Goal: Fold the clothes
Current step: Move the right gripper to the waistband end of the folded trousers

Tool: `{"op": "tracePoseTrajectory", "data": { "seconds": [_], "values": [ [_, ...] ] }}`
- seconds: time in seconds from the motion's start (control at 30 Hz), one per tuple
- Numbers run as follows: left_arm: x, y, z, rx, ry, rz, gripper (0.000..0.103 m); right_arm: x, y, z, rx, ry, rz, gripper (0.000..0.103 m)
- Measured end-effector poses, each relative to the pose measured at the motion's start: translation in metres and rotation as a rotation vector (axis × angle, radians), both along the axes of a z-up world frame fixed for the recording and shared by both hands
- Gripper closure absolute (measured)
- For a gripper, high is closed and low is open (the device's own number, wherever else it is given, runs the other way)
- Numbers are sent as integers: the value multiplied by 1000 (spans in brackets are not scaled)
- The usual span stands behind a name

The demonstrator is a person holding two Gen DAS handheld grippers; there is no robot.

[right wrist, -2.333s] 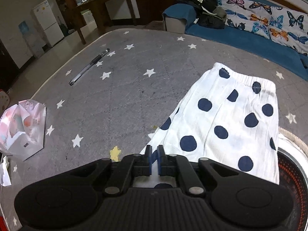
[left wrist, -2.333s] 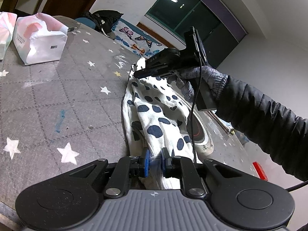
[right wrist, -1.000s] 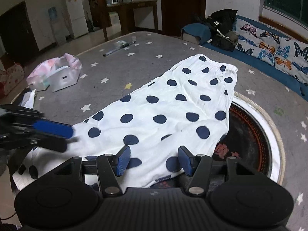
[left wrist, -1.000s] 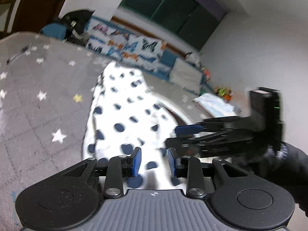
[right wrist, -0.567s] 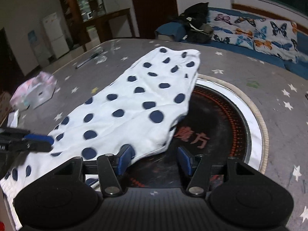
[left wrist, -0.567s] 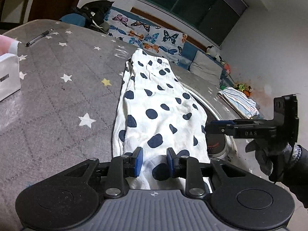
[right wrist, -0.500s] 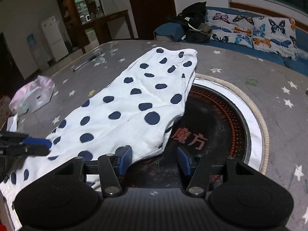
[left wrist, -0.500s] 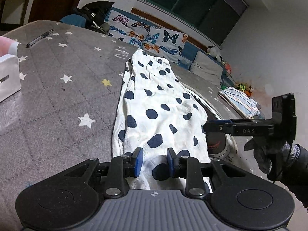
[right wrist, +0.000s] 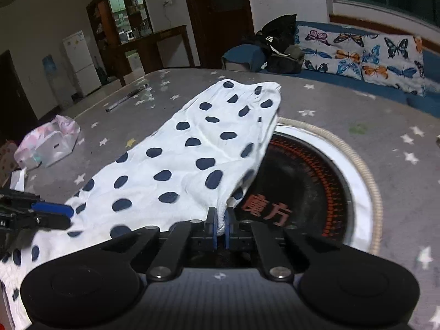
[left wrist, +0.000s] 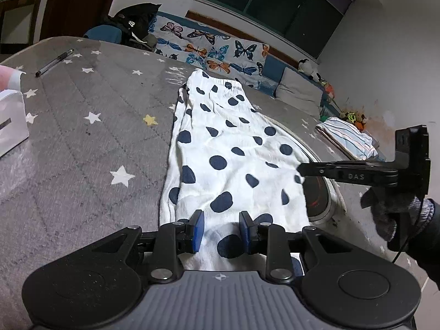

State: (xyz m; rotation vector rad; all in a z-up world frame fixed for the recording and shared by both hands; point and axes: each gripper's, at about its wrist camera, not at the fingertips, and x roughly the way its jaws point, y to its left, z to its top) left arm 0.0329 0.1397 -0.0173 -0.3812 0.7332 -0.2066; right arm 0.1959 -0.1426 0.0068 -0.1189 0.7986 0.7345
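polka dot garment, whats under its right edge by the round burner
The polka dot garment lies on the grey star tablecloth, its edge draped over the round burner. The right gripper pinches and lifts that edge. How far the burner runs beneath is hidden.

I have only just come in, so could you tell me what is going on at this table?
A person is folding a white polka-dot garment spread on the star-patterned table. The right tongs are shut on its edge beside the round inset burner. The left tongs are open above the near end, gripping nothing.
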Motion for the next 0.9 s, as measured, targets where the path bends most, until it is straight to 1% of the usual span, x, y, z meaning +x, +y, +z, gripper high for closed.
{"op": "tracePoseTrajectory", "data": {
  "seconds": [0.13,0.23,0.3,0.4,0.6,0.8,0.87,0.9],
  "values": [
    [-2,3,1,3,-2,-5,72,0,-6,-4,-46,12,-10,98],
    [-6,1,7,18,-14,-17,70,0,-6,0,-55,-1,-22,97],
    [-10,-1,14,29,-33,-27,70,-2,-3,9,-60,-36,-20,94],
    [-16,-5,24,31,-69,-41,70,-4,5,20,-54,-77,-7,94],
    [-24,-17,34,52,-108,-72,70,1,29,7,-87,-70,29,93],
    [-27,-18,19,64,-68,-110,70,6,52,-5,-118,-63,63,93],
    [-28,-17,12,62,-46,-110,70,11,48,-2,-108,-60,50,90],
    [-28,-17,9,60,-37,-109,70,13,46,-1,-102,-59,43,86]
  ]
}}
